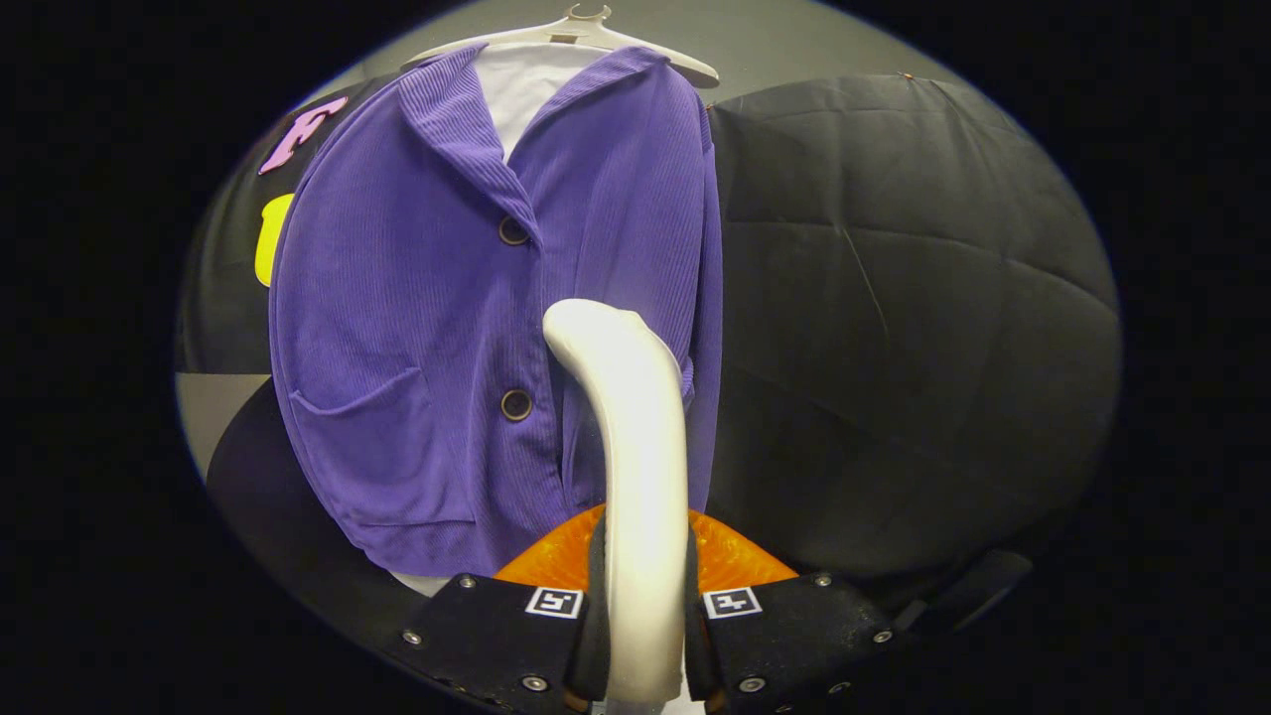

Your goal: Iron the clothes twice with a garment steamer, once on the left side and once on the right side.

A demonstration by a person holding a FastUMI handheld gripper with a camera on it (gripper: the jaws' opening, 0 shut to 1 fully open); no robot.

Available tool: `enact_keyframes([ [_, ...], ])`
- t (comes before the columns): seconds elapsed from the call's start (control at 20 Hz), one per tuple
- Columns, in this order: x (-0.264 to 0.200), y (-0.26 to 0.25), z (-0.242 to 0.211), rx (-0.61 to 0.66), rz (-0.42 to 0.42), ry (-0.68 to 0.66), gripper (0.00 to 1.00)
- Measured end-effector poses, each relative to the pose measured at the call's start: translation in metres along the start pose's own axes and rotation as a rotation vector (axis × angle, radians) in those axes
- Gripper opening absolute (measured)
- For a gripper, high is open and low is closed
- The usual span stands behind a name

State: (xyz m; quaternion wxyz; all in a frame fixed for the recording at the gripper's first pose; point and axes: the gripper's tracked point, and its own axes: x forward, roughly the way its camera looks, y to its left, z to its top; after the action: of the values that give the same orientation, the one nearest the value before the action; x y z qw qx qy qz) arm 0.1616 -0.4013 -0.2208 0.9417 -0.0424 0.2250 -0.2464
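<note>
Right now your gripper (645,636) clamps the white steamer handle (635,477) between both fingers; the purple cardigan (417,328) hangs just ahead. Keep the head near the fabric and follow one front panel evenly.

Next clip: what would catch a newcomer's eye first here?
The purple jacket stands out first, hanging on a pale hanger against the black cloth wall, over a white shirt at its collar. Next is the white steamer, clamped between the gripper fingers and rising in front of the jacket's right half, head level with the lower button. An orange part glows at its base.
</note>
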Motion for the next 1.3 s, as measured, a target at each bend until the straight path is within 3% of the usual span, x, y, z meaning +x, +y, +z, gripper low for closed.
enact_keyframes([
  [0.4,0.007,0.004,-0.03,-0.002,0.003,0.088,0.3],
  [0.85,-0.012,0.026,-0.075,-0.043,0.094,0.166,0.3],
  [1.05,-0.038,0.045,-0.078,-0.081,0.17,0.151,0.3],
  [1.3,-0.108,0.073,-0.067,-0.122,0.325,0.091,0.3],
])
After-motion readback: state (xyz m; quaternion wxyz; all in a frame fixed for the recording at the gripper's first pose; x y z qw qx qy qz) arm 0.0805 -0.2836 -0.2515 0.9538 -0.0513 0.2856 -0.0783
